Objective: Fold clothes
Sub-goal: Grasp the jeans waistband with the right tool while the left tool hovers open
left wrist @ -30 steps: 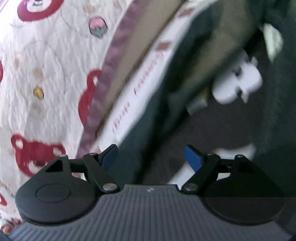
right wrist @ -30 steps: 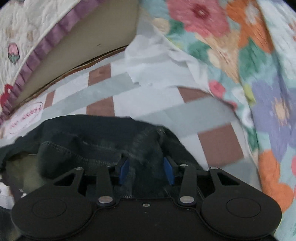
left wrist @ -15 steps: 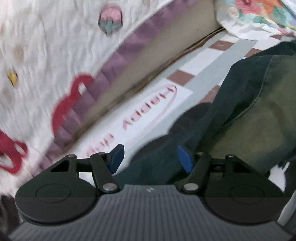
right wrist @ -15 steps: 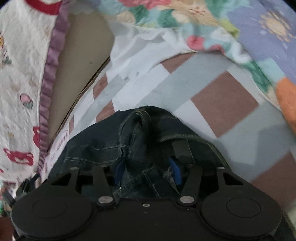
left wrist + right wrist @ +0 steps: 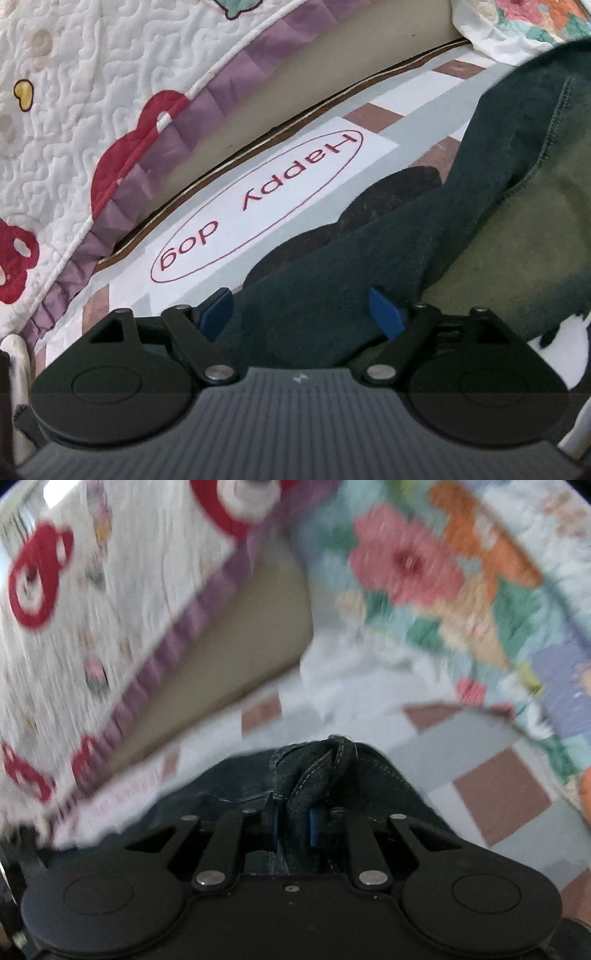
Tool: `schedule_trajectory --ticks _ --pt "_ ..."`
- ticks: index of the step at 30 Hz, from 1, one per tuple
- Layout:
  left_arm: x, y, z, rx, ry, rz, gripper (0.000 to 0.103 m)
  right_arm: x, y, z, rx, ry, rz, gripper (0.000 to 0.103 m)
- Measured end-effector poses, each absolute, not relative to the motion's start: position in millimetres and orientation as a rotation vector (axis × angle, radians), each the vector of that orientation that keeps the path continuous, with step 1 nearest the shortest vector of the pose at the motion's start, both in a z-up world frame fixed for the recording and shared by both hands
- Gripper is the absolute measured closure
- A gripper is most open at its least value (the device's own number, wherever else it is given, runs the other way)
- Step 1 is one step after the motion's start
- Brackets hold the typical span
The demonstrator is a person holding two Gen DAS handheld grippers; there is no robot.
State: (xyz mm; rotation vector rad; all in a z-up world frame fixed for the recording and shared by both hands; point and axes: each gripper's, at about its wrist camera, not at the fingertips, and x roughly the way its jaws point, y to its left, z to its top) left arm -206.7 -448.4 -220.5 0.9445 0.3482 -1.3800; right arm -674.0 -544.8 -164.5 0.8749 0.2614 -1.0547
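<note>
Dark blue jeans [image 5: 480, 206] lie crumpled on a checked sheet [image 5: 373, 147] with a "Happy dog" label. My left gripper [image 5: 301, 310] hovers over the lower part of the denim; its jaws are opening, and the cloth lies between the blue pads [image 5: 216, 308] without being pinched. In the right wrist view a bunched, stitched fold of the jeans [image 5: 314, 771] stands up between the fingers. My right gripper [image 5: 293, 825] is closing, and its pads press that fold from both sides.
A white quilt with red bears and a purple ruffle [image 5: 110, 110] hangs along the left, over a beige panel [image 5: 332, 70]. A flowered blanket [image 5: 461, 590] is heaped at the back right. Bare checked sheet [image 5: 498, 794] lies to the right of the jeans.
The right jaws closed from wide around the denim to a pinch on a raised fold, and that view swung and blurred. The left gripper shifted slightly over the jeans and spread wider.
</note>
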Motion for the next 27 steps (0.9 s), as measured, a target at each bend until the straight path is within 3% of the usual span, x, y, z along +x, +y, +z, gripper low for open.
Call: schedule_trajectory --ticks 2,4,5,6,7,9,17,20,21,22,27 --pt "-208.5 -445.2 -219.7 0.959 0.34 -1.4 0.026 -682.2 -541.3 -154.1 0.858 0.205 -1.081 0.086" --pt "-210.7 -441.9 -219.0 0.966 0.333 -1.424 0.057 -684.7 -542.8 -145.3 0.837 0.185 -1.086 0.086" --pt "-212.6 -441.2 -219.7 0.971 0.329 -1.435 0.068 -685.3 -543.9 -140.5 0.824 0.175 -1.087 0.086" --pt "-214.5 -440.6 -220.3 0.977 0.321 -1.443 0.088 -685.9 -545.3 -135.2 0.82 0.161 -1.082 0.086" --pt "-216.6 -440.4 -220.5 0.985 0.297 -1.435 0.094 -686.1 -546.0 -130.0 0.819 0.148 -1.078 0.086" --pt "-217.7 -440.2 -217.8 0.978 0.264 -1.421 0.096 -682.1 -548.2 -121.2 0.793 0.139 -1.076 0.086" --pt "-192.2 -448.1 -186.6 0.794 0.349 -1.459 0.092 -671.4 -593.2 -107.5 0.731 0.224 -1.138 0.086" --pt "-189.4 -443.5 -182.6 0.737 0.409 -1.525 0.072 -667.1 -616.8 -120.5 0.748 0.309 -1.195 0.087" --pt "-190.3 -440.7 -182.8 0.725 0.418 -1.542 0.056 -665.5 -623.5 -126.1 0.758 0.335 -1.213 0.087" --pt "-191.5 -437.9 -183.0 0.716 0.42 -1.556 0.051 -663.6 -629.7 -131.4 0.766 0.362 -1.229 0.087" --pt "-194.9 -433.3 -185.9 0.8 0.187 -1.465 0.037 -652.0 -646.6 -149.2 0.768 0.494 -1.262 0.088"
